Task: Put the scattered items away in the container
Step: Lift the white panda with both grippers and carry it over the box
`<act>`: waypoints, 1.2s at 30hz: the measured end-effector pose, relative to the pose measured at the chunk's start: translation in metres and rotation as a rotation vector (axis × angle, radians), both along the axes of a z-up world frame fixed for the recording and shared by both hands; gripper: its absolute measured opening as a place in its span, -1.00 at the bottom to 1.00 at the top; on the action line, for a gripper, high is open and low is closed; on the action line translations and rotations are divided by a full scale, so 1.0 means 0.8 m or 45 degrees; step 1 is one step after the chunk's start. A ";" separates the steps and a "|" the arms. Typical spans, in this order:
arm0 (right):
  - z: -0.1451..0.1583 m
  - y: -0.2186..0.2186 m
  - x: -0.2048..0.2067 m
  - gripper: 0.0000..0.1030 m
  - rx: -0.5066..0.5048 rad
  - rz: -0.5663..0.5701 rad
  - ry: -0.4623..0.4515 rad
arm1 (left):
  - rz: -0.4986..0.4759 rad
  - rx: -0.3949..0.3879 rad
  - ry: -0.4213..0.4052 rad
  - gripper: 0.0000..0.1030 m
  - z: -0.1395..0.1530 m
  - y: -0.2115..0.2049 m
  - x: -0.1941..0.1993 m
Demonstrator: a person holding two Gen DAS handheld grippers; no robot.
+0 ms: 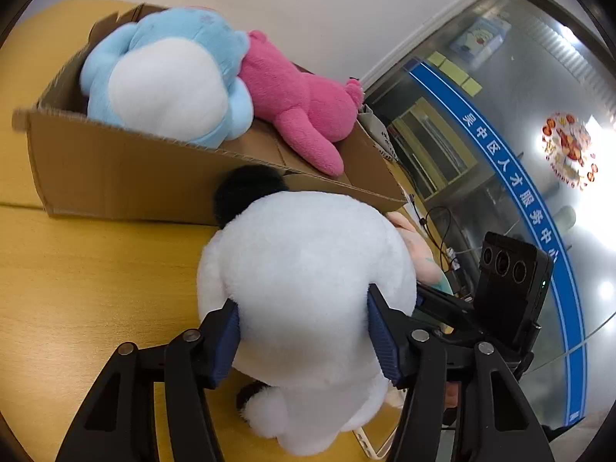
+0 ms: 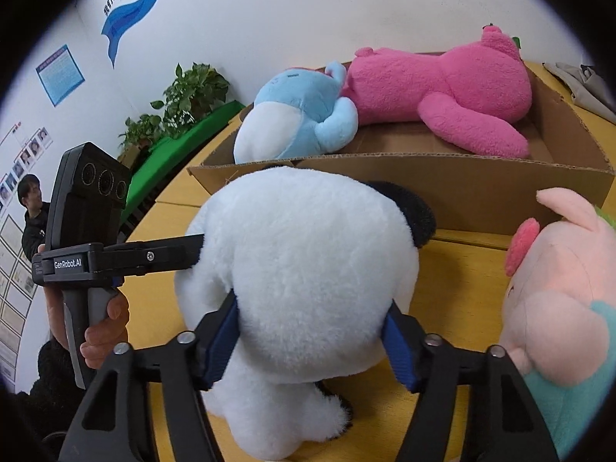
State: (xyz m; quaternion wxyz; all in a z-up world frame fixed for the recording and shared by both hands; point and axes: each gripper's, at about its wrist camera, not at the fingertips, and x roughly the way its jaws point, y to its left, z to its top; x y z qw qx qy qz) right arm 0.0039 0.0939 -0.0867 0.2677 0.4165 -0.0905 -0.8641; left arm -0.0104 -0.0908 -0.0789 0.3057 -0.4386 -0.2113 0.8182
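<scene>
With the blue plush (image 1: pixel 169 77) and pink plush (image 1: pixel 300 107) already in the cardboard box (image 1: pixel 115 177), both my left claw (image 1: pixel 304 331) and right claw (image 2: pixel 313 342) clench the white plush (image 1: pixel 308 277) (near the box, on the table (image 1: pixel 77 269)), while the pale pink plush (image 2: pixel 558 300) waits at right.

A white plush toy (image 1: pixel 304 288) with a black ear (image 1: pixel 248 192) sits on a yellow wood-grain desk (image 1: pixel 96 269). At 11 o'clock, a brown cardboard box (image 1: pixel 127 177) holds a light-blue-and-white plush (image 1: pixel 169 77) and a pink plush (image 1: pixel 300 104). Blue pads line black fingers (image 1: pixel 225 342).
</scene>
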 end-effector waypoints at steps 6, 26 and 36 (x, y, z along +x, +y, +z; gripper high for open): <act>0.055 0.014 0.002 0.03 -0.098 -0.006 0.156 | 0.042 -0.082 0.235 0.18 0.097 0.011 0.005; 0.038 0.048 -0.249 0.02 0.131 -0.020 -0.007 | 0.056 -0.250 0.146 0.28 0.051 0.071 -0.250; 0.135 0.045 -0.262 0.02 0.095 -0.071 0.271 | 0.085 -0.288 0.162 0.51 0.061 0.071 -0.223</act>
